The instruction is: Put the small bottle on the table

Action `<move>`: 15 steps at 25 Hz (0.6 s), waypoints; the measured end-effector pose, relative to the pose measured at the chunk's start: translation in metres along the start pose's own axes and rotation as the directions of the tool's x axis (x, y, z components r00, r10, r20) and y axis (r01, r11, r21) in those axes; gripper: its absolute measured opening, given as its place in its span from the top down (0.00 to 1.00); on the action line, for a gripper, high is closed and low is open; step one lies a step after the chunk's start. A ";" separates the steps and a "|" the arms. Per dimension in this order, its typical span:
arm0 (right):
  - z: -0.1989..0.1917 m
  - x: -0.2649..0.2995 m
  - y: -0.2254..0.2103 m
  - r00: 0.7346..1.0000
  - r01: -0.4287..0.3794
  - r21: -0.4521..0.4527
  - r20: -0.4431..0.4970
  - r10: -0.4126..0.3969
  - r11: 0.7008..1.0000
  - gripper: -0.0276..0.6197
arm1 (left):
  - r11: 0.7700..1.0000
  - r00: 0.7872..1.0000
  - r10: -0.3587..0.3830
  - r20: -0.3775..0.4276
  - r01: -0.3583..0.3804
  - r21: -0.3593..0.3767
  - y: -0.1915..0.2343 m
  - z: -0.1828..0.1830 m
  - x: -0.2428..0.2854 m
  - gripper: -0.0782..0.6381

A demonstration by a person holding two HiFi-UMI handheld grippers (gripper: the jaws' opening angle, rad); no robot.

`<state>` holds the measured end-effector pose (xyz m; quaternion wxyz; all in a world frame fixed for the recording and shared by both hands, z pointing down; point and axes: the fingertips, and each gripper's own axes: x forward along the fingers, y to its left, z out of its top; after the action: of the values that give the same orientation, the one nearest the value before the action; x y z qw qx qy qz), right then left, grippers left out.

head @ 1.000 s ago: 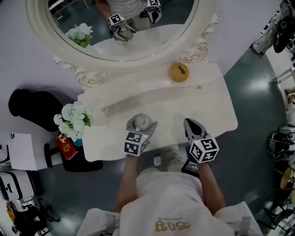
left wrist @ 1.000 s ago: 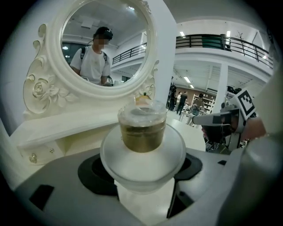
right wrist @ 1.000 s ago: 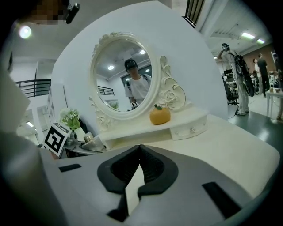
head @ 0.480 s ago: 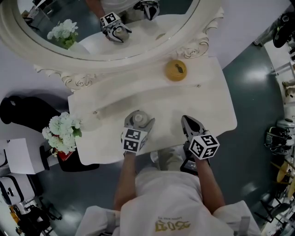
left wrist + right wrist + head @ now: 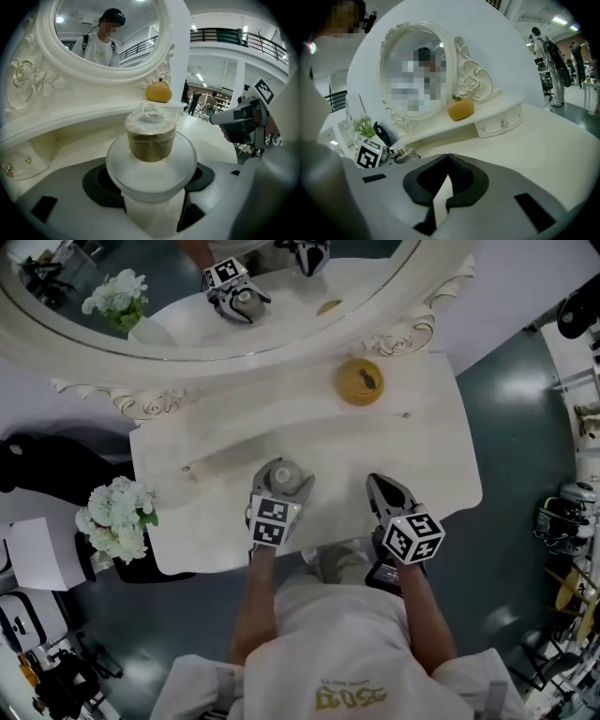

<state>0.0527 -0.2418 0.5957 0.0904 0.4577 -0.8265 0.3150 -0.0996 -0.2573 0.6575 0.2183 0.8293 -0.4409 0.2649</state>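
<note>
The small bottle (image 5: 285, 473) is frosted white with a gold neck and a clear cap. It stands upright between the jaws of my left gripper (image 5: 281, 480), over the front part of the white dressing table (image 5: 427, 451). In the left gripper view the bottle (image 5: 151, 157) fills the middle and the left gripper (image 5: 150, 182) is shut on its body, with a dark pad on each side. Whether its base touches the table is hidden. My right gripper (image 5: 383, 487) hovers to the right near the front edge. In its own view the right gripper (image 5: 448, 158) is shut and empty.
A round yellow-orange ornament (image 5: 360, 382) sits on the raised shelf under the oval mirror with its ornate white frame (image 5: 141, 401). White flowers (image 5: 114, 518) stand left of the table. A small drawer with knobs (image 5: 504, 123) sits under the shelf.
The head view has drifted, so the table and flowers slide left and down. Both grippers keep their places over the table's front, the left still around the bottle.
</note>
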 end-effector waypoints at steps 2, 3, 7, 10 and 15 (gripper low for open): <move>-0.001 0.000 -0.002 1.000 0.000 -0.004 -0.005 -0.001 1.000 0.94 | 1.000 1.000 0.008 0.006 -0.008 0.001 0.000 0.001 0.001 0.40; -0.001 0.000 -0.004 1.000 0.002 -0.004 -0.007 -0.002 1.000 0.94 | 1.000 1.000 0.014 0.012 -0.014 0.005 0.000 0.002 0.002 0.40; -0.003 -0.001 -0.007 1.000 0.008 -0.005 -0.012 -0.008 1.000 0.94 | 0.999 0.999 0.028 0.018 -0.029 0.037 -0.002 0.002 0.006 0.40; -0.005 -0.003 -0.009 1.000 0.015 -0.006 -0.016 -0.015 1.000 0.94 | 0.998 0.999 0.031 0.011 -0.032 0.049 -0.004 0.000 0.009 0.40; -0.005 -0.006 -0.014 1.000 0.028 -0.009 -0.015 -0.028 1.000 0.94 | 0.996 0.999 0.041 -0.006 -0.041 0.076 -0.006 -0.007 0.016 0.40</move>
<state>0.0673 -0.2397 0.6033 0.1030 0.4663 -0.8209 0.3132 -0.0886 -0.2592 0.6721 0.1828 0.8268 -0.4467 0.2889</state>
